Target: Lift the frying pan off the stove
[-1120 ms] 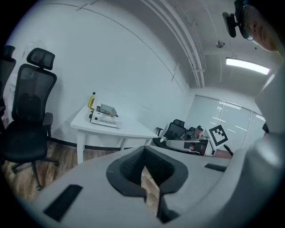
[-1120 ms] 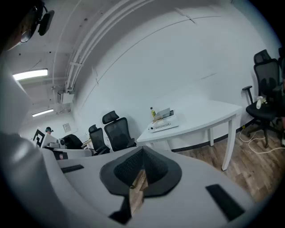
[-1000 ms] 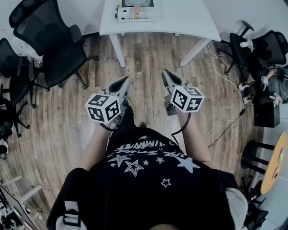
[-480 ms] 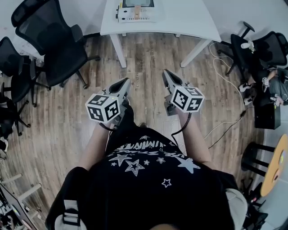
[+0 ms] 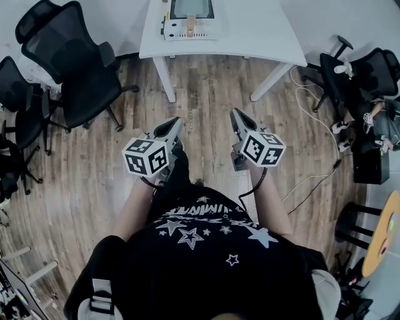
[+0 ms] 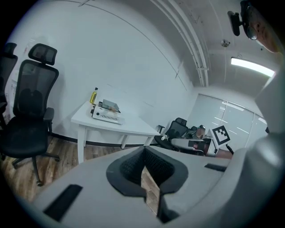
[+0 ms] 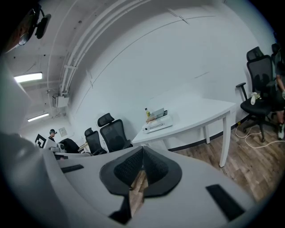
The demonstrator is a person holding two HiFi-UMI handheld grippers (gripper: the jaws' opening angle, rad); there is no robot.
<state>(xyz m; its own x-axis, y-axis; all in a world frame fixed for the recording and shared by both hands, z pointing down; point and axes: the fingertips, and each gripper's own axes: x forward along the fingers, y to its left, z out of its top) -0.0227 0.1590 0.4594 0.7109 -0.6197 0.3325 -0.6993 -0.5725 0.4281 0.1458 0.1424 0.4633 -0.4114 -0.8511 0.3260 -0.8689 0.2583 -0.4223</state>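
The frying pan (image 5: 192,7), with a wooden handle, sits on a white portable stove (image 5: 189,29) on the white table (image 5: 250,31) at the top of the head view. It also shows far off in the left gripper view as the pan (image 6: 109,105) on the stove (image 6: 107,117), and in the right gripper view as the pan (image 7: 159,113) on the stove (image 7: 156,126). My left gripper (image 5: 170,124) and right gripper (image 5: 236,115) are held in front of the body over the wooden floor, well short of the table. Both are shut and empty, as the left gripper (image 6: 143,153) and right gripper (image 7: 142,153) show.
Black office chairs (image 5: 75,62) stand left of the table, and more chairs (image 5: 365,69) at the right, where a seated person is partly in view. A white cable (image 5: 315,125) trails across the floor at the right. A yellow bottle (image 6: 94,95) stands by the stove.
The table and stove have slid lower in the head view, so it has come a little closer. Both grippers stay shut and keep their pose in front of the body.
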